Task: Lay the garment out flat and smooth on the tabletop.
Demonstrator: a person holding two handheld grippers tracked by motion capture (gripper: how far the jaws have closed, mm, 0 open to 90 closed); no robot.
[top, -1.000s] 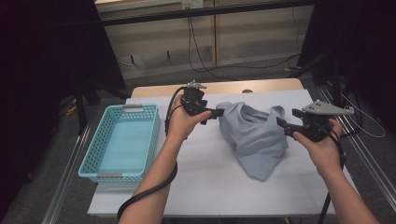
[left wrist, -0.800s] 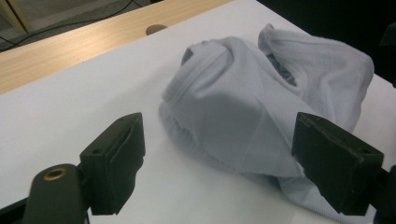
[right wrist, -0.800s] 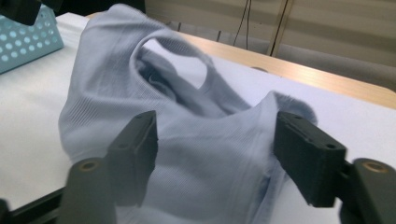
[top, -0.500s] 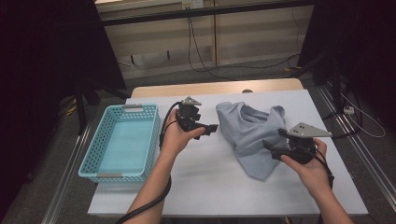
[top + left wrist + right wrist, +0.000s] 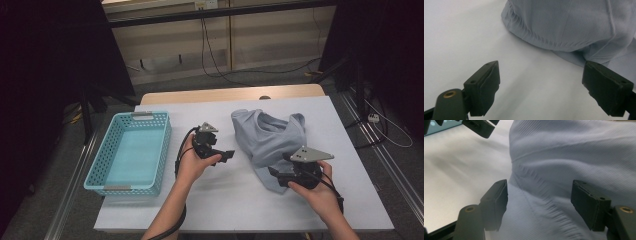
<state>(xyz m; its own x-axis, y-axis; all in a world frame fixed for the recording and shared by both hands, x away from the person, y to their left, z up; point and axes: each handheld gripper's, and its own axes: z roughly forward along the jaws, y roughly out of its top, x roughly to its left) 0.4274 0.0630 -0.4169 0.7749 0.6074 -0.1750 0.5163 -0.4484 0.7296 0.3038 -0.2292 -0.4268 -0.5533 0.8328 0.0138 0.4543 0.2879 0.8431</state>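
The shirt lay crumpled right of centre in the high view, on the white worktop, its collar end toward the top of the frame and a narrow tail toward the bottom. In the left gripper view its ribbed hem crossed the upper half of the frame; in the right gripper view the cloth covered the right side, a seam running down between the jaws.

The right tongs were set at the lower tail of the shirt, jaws spread wide over the fabric and nothing pinched; the opening had just been widened. The left tongs were held just left of the shirt over bare worktop, jaws wide apart and empty, the hem lying ahead of them.

A blue basket stood at the left of the frame, well apart from the shirt.

The step in hand was judged to be the approach for a fresh grasp on the garment. The next move would call for each pair of tongs to be lowered onto an edge and closed on a single fold.
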